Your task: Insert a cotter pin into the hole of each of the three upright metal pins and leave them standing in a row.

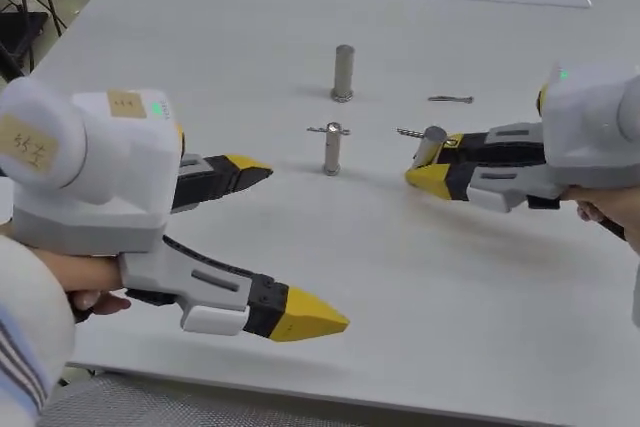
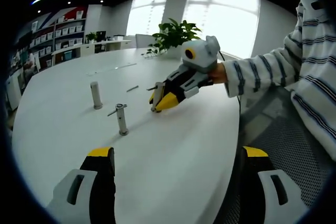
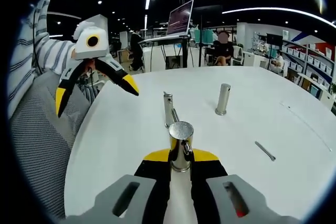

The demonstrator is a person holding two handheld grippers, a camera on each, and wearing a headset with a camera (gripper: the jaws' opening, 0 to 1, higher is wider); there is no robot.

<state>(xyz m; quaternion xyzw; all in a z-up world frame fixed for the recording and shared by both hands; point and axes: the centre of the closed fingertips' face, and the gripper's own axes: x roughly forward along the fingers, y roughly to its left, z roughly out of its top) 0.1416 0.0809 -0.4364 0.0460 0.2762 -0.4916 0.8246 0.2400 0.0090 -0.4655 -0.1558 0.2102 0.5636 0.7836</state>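
My right gripper [image 1: 436, 160] is clamped on a tilted metal pin [image 1: 432, 143], with a cotter pin [image 1: 405, 133] seemingly through it. My left gripper [image 1: 305, 247] hangs wide open and empty. I should straighten the metal pin, stand it on the desk [image 1: 400, 277] in line with the middle pin [image 1: 332, 150], and release gently.

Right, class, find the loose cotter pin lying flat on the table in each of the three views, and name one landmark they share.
Head view: loose cotter pin upper right of centre, right of the bare upright metal pin.
Left gripper view: cotter pin left of centre, between that bare pin and the right gripper clamping another metal pin.
Right gripper view: cotter pin lower right, beyond the jaws.
Shared landmark: the bare upright metal pin.
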